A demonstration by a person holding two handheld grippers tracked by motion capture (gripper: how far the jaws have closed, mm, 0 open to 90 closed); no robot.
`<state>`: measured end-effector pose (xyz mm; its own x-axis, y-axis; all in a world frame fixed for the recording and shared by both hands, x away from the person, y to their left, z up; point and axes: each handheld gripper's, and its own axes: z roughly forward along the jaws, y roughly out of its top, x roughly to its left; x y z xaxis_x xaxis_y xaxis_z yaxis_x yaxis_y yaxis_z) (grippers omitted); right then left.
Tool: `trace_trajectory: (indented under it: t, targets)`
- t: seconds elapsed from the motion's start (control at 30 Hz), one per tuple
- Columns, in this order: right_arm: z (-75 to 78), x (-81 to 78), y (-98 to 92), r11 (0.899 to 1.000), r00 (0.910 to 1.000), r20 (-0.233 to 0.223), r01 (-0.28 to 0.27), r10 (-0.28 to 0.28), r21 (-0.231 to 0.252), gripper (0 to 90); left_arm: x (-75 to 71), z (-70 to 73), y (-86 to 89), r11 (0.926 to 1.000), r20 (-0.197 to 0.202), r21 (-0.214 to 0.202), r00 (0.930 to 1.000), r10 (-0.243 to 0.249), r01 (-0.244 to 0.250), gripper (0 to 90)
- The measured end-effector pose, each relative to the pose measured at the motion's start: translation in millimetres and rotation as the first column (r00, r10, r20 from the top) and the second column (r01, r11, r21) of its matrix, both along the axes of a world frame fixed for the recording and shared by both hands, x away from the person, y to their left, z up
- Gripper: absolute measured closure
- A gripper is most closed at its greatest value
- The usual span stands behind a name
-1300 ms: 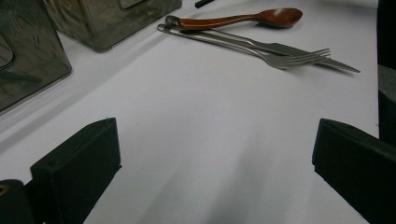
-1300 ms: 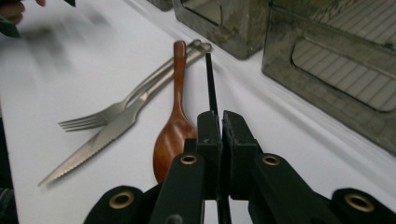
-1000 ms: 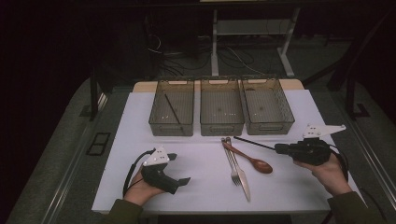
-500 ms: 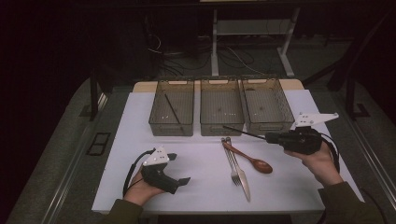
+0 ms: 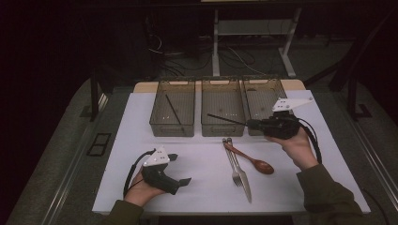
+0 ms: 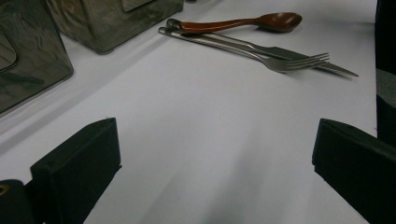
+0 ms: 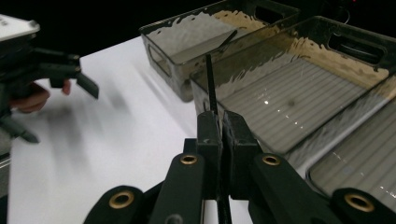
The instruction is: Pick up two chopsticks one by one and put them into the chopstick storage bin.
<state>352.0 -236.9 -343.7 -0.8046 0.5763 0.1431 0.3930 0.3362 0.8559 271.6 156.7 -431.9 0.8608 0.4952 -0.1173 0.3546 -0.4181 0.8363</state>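
- Right gripper (image 5: 251, 124) closed on a thin black chopstick (image 5: 226, 119); right gripper view shows the jaws pinched together with the chopstick (image 7: 211, 86) sticking up out of them.
- Chopstick held roughly level in the high view, tip pointing left, hanging over the front part of the middle bin (image 5: 222, 84).
- Right hand (image 5: 295, 145) lifted off the table, in front of the right bin (image 5: 263, 83).
- Left bin (image 5: 162, 123) has a second black chopstick (image 5: 173, 111) lying inside, diagonal.
- Three clear bins sit side by side at the far edge of the white mat (image 5: 141, 140).
- Left gripper (image 5: 181, 169) rests on the mat near the front left, jaws wide apart, nothing between them; left gripper view shows bare mat between the two black jaws.
- Left hand (image 5: 141, 190) around its body, low on the mat.
- Wooden spoon (image 5: 251, 159), fork (image 5: 233, 164) and knife (image 5: 241, 176) lie together on the mat in front of the middle bin, handles toward the bins, ends touching.
- Left gripper view: spoon (image 6: 243, 22) just behind the fork (image 6: 261, 56) and knife (image 6: 299, 58), all well apart from the jaws.
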Motion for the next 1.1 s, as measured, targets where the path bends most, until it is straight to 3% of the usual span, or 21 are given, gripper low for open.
trace_trajectory:
  t: [0.63,1.1]
  targets:
    - [-0.2,59.0,80.9,0.997,0.9978,0.005,0.065,-0.065,-0.029,85.1,0.1,1.0,0.6,1.0,-0.006,-0.009,1.0,-0.003,0.003,0.1]
    - [-2.7,95.5,143.5,0.995,0.9974,-0.004,0.072,-0.072,-0.071,85.1,0.2,1.3,0.7,0.9998,-0.004,-0.018,1.0,-0.004,0.004,0.1]
